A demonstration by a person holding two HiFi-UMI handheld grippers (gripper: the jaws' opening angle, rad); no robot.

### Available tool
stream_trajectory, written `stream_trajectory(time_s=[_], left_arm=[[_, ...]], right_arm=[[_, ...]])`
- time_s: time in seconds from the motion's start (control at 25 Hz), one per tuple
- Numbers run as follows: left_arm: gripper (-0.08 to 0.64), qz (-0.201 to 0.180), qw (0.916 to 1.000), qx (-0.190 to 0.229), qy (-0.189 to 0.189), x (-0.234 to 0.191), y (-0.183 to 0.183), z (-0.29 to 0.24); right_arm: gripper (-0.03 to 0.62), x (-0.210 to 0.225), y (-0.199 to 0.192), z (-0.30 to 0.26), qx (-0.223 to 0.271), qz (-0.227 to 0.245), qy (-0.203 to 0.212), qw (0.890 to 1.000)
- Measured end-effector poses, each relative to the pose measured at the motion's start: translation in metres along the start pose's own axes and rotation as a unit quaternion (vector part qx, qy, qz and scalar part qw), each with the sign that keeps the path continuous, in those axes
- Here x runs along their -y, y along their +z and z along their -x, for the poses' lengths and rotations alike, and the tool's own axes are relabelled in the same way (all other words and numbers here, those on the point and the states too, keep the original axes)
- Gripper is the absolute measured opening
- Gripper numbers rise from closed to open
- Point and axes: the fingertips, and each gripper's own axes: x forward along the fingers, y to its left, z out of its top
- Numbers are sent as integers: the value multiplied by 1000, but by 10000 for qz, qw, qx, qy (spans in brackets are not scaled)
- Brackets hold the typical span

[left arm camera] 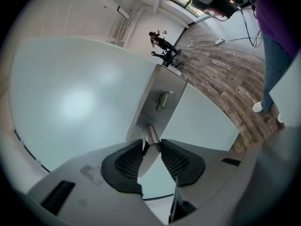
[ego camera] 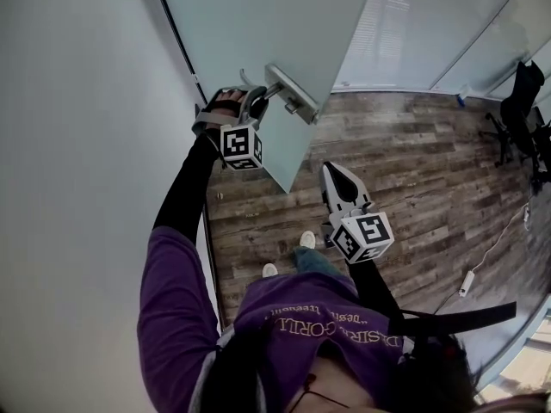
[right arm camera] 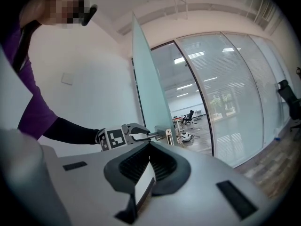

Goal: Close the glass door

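Observation:
The frosted glass door stands ajar, seen edge-on in the right gripper view. Its metal lever handle juts from a steel plate. My left gripper is shut on the handle, whose lever is squeezed between the two dark pads in the left gripper view. My right gripper hangs apart, lower and to the right over the floor, its jaws shut with nothing in them. In the right gripper view my right gripper points toward the left gripper at the handle.
A white wall runs close on the left by the door frame. Wood-plank floor spreads to the right, with a black office chair and a white cable with a power strip. A glass partition stands behind.

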Motion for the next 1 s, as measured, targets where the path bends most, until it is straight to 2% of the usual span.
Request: stream_trajectory(time_s=[0.16, 0.44, 0.56, 0.76, 1.0], left_arm=[[101, 193, 9998, -27, -19, 6, 4, -20], [101, 450, 9987, -164, 175, -1, 24, -66], [101, 664, 9973, -168, 271, -18, 42, -80], [104, 1007, 9939, -214, 407, -41, 57, -110], [120, 1339, 9905, -40, 306, -55, 70, -155]], right_arm=[[-3, 24, 2, -23, 7, 51, 160, 9999], [-3, 63, 8, -52, -50, 99, 499, 9987], [-3, 83, 25, -52, -55, 79, 575, 9983], [-3, 114, 41, -62, -6, 1, 499, 9988], [-3, 145, 49, -88, 44, -93, 371, 9993]])
